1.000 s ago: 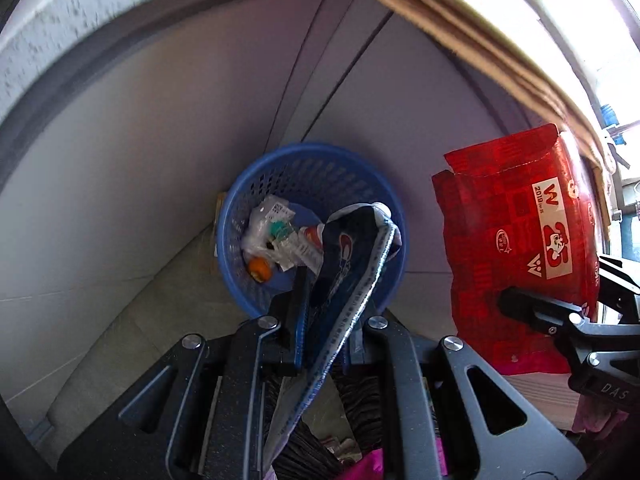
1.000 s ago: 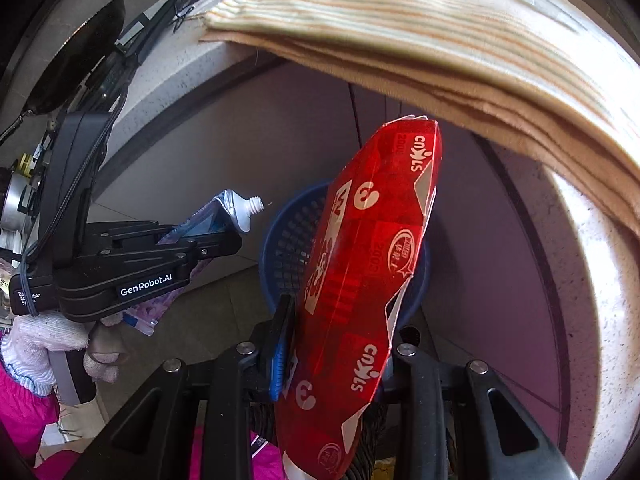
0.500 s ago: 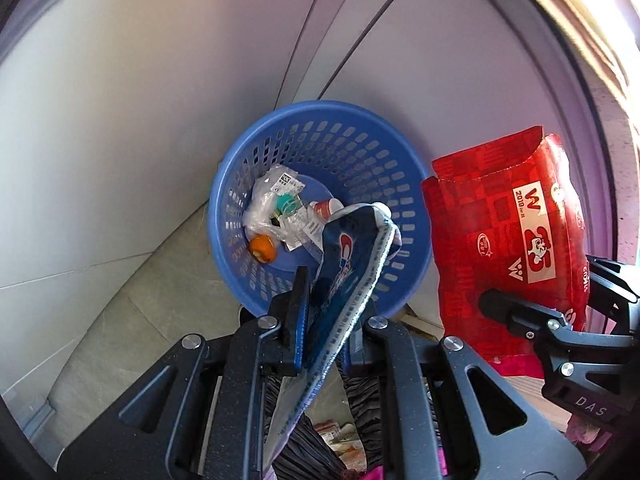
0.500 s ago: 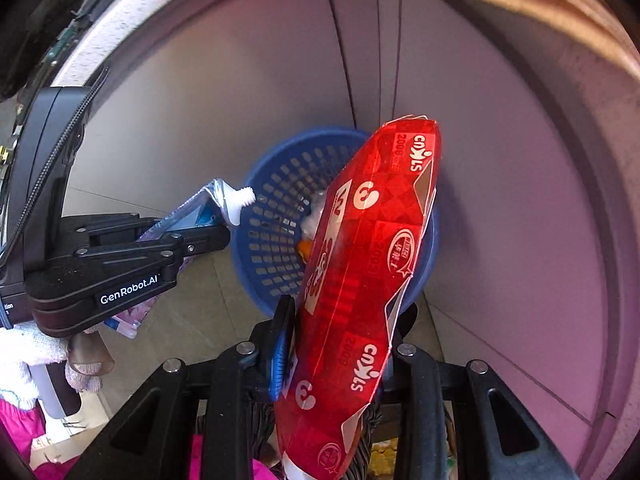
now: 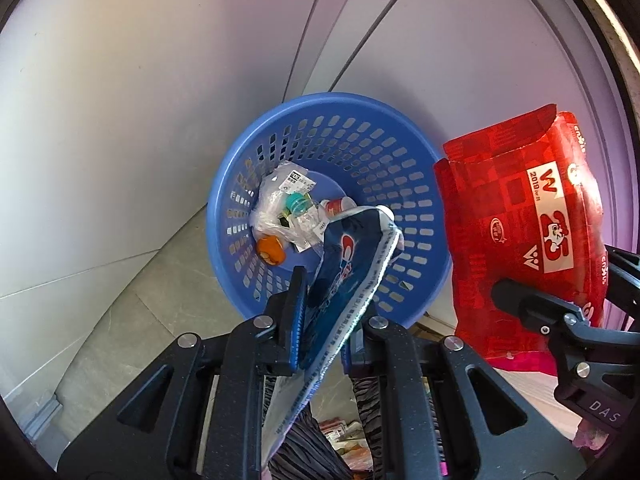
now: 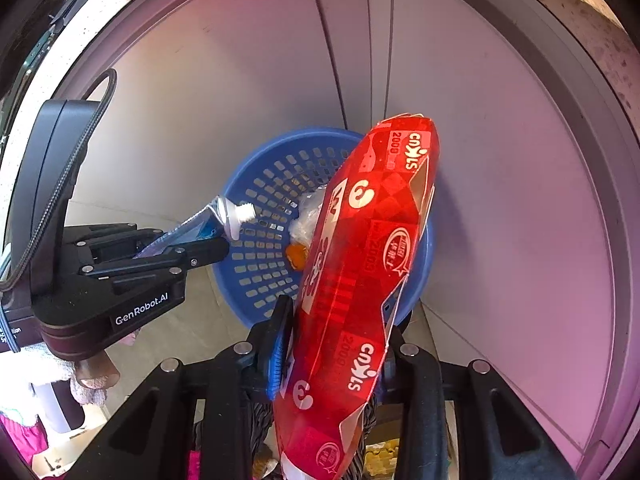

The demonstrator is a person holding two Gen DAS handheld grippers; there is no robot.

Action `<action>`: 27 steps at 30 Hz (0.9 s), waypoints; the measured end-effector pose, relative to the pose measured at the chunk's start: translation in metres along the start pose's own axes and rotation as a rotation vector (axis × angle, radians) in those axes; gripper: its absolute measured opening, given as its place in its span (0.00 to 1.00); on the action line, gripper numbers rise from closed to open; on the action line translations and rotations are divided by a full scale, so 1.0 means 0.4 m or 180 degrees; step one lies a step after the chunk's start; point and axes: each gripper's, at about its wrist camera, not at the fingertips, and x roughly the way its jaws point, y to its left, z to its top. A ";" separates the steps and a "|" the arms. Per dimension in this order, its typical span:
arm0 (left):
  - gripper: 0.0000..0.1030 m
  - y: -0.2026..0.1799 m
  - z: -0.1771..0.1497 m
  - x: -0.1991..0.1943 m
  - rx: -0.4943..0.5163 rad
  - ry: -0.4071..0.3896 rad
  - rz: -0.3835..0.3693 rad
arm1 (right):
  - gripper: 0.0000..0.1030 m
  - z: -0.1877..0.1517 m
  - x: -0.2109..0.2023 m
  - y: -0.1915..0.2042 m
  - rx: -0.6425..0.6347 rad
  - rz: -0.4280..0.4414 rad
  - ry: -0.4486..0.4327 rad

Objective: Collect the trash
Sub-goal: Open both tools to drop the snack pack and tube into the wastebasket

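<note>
Below both our grippers a blue perforated basket (image 5: 340,152) stands on the tiled floor (image 5: 132,340), close against pale wall panels (image 5: 140,100). Inside it, on the bottom, lie a crumpled clear plastic wrapper (image 5: 280,200) with a printed label, a small teal cap (image 5: 297,202), an orange round piece (image 5: 271,251) and a red-and-white capped item (image 5: 338,205).

Our left gripper (image 5: 326,300) is clamped tight on a flattened blue-and-white toothpaste tube (image 5: 352,256), pinching it near its middle; the tube's white cap end reaches out over the near rim of the basket, while its crimped tail hangs back toward us. From the right wrist view the same tube (image 6: 216,220) pokes from the left gripper (image 6: 208,246) with its white cap just over the basket's left rim (image 6: 240,200).

Our right gripper (image 6: 336,320) has a squashed red carton (image 6: 360,272) with white print standing lengthwise between its fingers, and its jaws are opening; whether the pads press the carton at this moment we cannot tell. The carton's top end leans over the basket's right side. In the left wrist view the carton (image 5: 516,232) sits just to the right of the basket, with the right gripper (image 5: 560,320) at its lower edge.

A gloved hand (image 6: 44,368) grips the left gripper's handle.
</note>
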 end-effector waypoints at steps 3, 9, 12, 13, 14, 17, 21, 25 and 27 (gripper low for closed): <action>0.11 0.001 0.006 -0.004 -0.0009 -0.0002 0.0012 | 0.37 0.000 -0.009 -0.004 -0.0001 -0.0027 -0.0013; 0.13 0.002 0.017 0.000 -0.0024 -0.0023 0.0048 | 0.39 -0.006 -0.018 -0.005 0.0013 -0.0064 -0.0025; 0.24 0.001 0.022 -0.004 -0.0012 -0.0046 0.0061 | 0.40 -0.008 -0.012 -0.003 0.0014 -0.0067 -0.0030; 0.30 0.000 0.023 -0.006 -0.0009 -0.0058 0.0068 | 0.42 -0.009 -0.015 -0.003 0.0013 -0.0070 -0.0041; 0.35 0.000 0.025 -0.007 -0.0007 -0.0070 0.0079 | 0.45 -0.010 -0.015 -0.004 0.0011 -0.0074 -0.0047; 0.38 0.001 0.030 -0.012 0.0010 -0.0092 0.0117 | 0.59 -0.010 -0.012 -0.013 0.0002 -0.0102 -0.0067; 0.39 0.009 0.032 -0.015 0.0002 -0.0090 0.0152 | 0.62 -0.016 -0.018 -0.014 0.0005 -0.0107 -0.0075; 0.39 0.019 0.029 -0.023 -0.0021 -0.0100 0.0163 | 0.62 -0.005 -0.022 -0.025 -0.0002 -0.0099 -0.0079; 0.39 0.022 0.029 -0.031 -0.0023 -0.0112 0.0171 | 0.62 -0.003 -0.030 -0.023 -0.0006 -0.0086 -0.0090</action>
